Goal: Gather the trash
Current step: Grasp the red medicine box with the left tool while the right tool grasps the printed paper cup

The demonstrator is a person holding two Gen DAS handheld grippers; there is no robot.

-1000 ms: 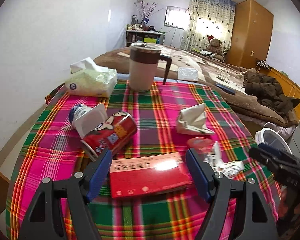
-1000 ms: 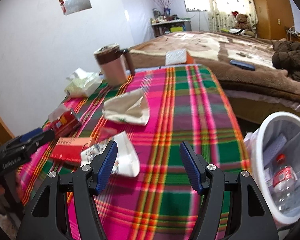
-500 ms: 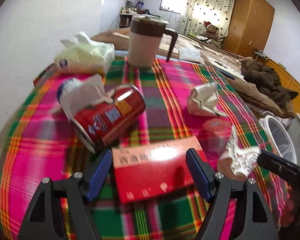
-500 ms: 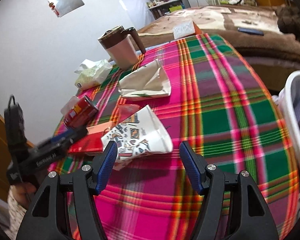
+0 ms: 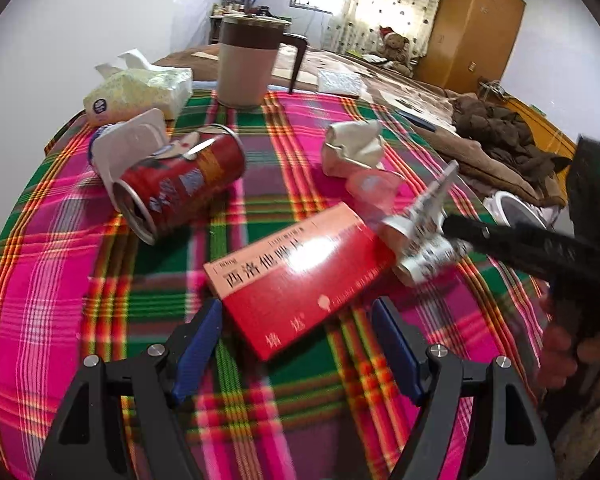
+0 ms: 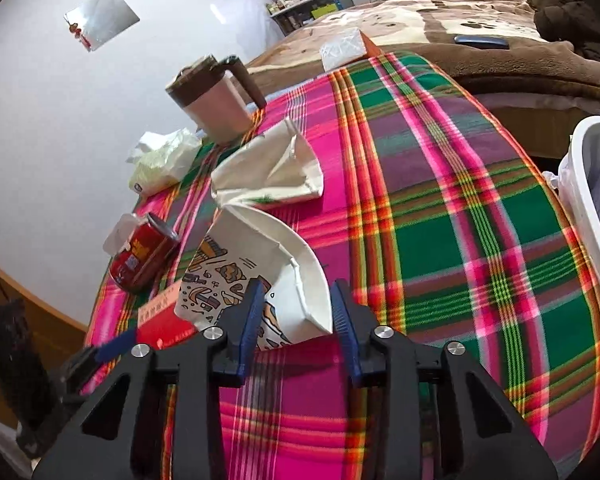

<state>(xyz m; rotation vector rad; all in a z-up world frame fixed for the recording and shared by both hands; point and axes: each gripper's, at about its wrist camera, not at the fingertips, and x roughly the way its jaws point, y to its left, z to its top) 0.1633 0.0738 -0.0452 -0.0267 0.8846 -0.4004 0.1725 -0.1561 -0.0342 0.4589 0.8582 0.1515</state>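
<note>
A flattened printed paper cup lies on the plaid tablecloth. My right gripper is closing its jaws on the cup's near end, and both blue pads touch it. In the left wrist view the same cup looks squeezed and tipped up at the end of the right gripper's black finger. My left gripper is open, low over the cloth. A red medicine box lies skewed just ahead of its pads, apart from them. A red can lies on its side at the left.
A crumpled beige paper bag, a small pink plastic cup, a tissue pack and a brown-topped mug stand farther back. A white bin holding a bottle sits off the table's right edge. A bed lies beyond.
The right gripper's jaws have closed in onto the printed cup, and its view has rolled. The left gripper has sunk closer to the red box, which now lies at an angle.
</note>
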